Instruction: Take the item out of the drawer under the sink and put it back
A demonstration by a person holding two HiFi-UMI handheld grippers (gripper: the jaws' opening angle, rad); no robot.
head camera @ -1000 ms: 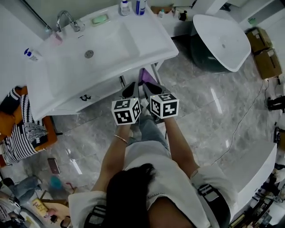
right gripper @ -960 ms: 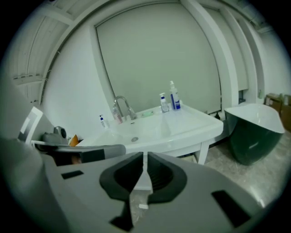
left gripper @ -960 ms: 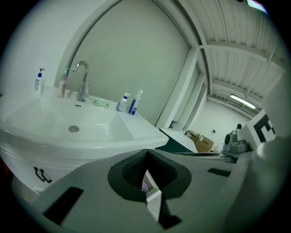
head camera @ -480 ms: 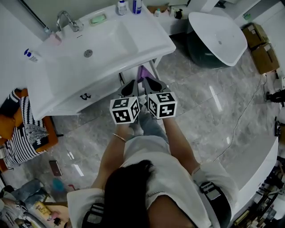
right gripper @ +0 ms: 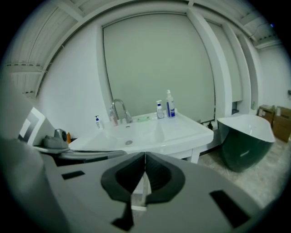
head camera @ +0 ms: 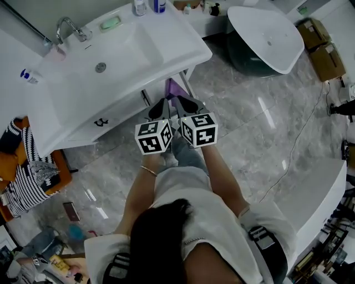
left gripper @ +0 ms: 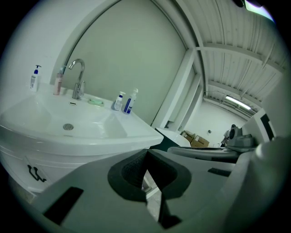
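Below the white sink (head camera: pixel 188 55), the drawer (head camera: pixel 125 113) with its dark handle (head camera: pixel 101 122) looks shut, though the head view shows only its front, steeply from above, and no item from it can be seen. Before the basin's right front corner the person holds both grippers side by side. On the left gripper (head camera: pixel 161 105) the jaws are pressed together at the tips with nothing between them; the right gripper (head camera: pixel 184 102) is the same, pads meeting, empty. Just beyond their tips a purple shape (head camera: pixel 175 89) shows under the sink's edge — too small to identify. Along the back rim stand a faucet (head camera: pixel 69 29), a green soap dish (head camera: pixel 110 23) and a blue bottle (head camera: pixel 160 5).
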